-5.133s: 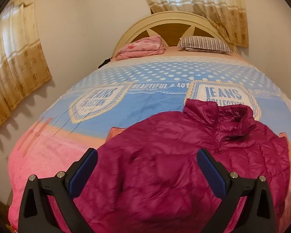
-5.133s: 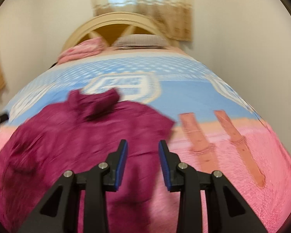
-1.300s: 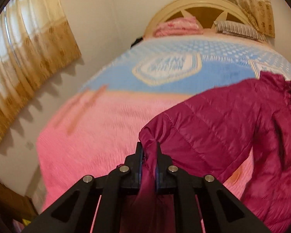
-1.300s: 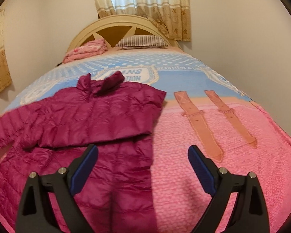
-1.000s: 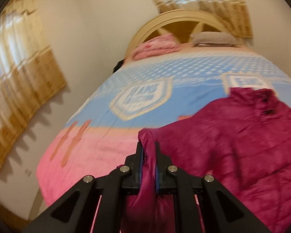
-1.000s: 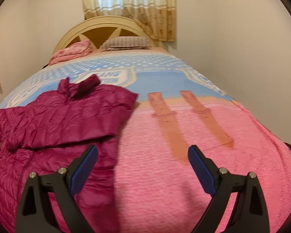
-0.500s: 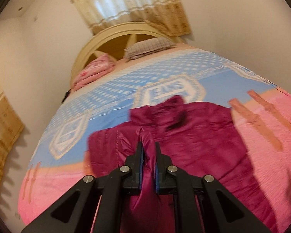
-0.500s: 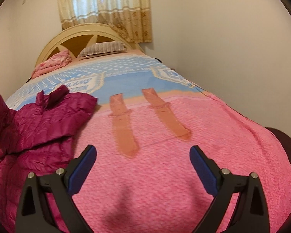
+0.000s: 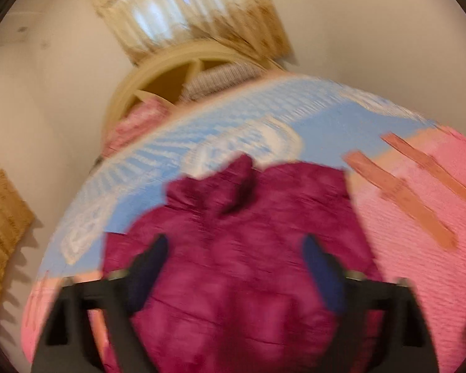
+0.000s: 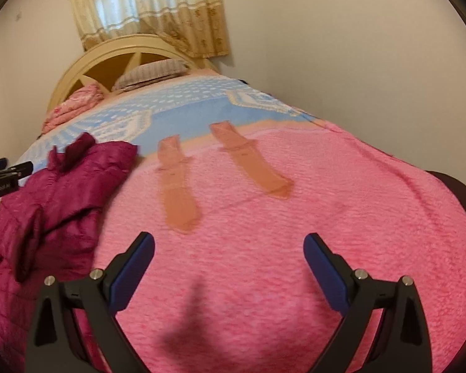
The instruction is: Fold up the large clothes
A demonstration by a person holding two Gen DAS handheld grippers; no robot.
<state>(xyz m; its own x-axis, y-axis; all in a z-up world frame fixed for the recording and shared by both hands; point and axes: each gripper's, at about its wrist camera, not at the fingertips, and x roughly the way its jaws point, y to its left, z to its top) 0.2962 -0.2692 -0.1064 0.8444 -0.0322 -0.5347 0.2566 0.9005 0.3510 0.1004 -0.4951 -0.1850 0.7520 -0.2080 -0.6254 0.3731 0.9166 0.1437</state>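
A magenta quilted jacket (image 9: 242, 248) lies on the bed, collar toward the headboard, with a sleeve folded across its body. My left gripper (image 9: 233, 267) is open and empty just above the jacket's middle; this view is motion-blurred. In the right wrist view the jacket (image 10: 62, 192) lies at the left, and my right gripper (image 10: 230, 264) is open and empty over the bare pink blanket to the jacket's right. The left gripper's tip (image 10: 3, 174) shows at the left edge.
The bed has a pink and blue blanket (image 10: 295, 217) with orange strap prints. A striped pillow (image 10: 152, 73) and a folded pink cloth (image 10: 74, 105) lie by the cream headboard (image 10: 108, 52). Walls run close along both sides of the bed.
My left gripper has opened and let go of the jacket sleeve, which now lies folded over the jacket. The right gripper stays open and has shifted slightly right.
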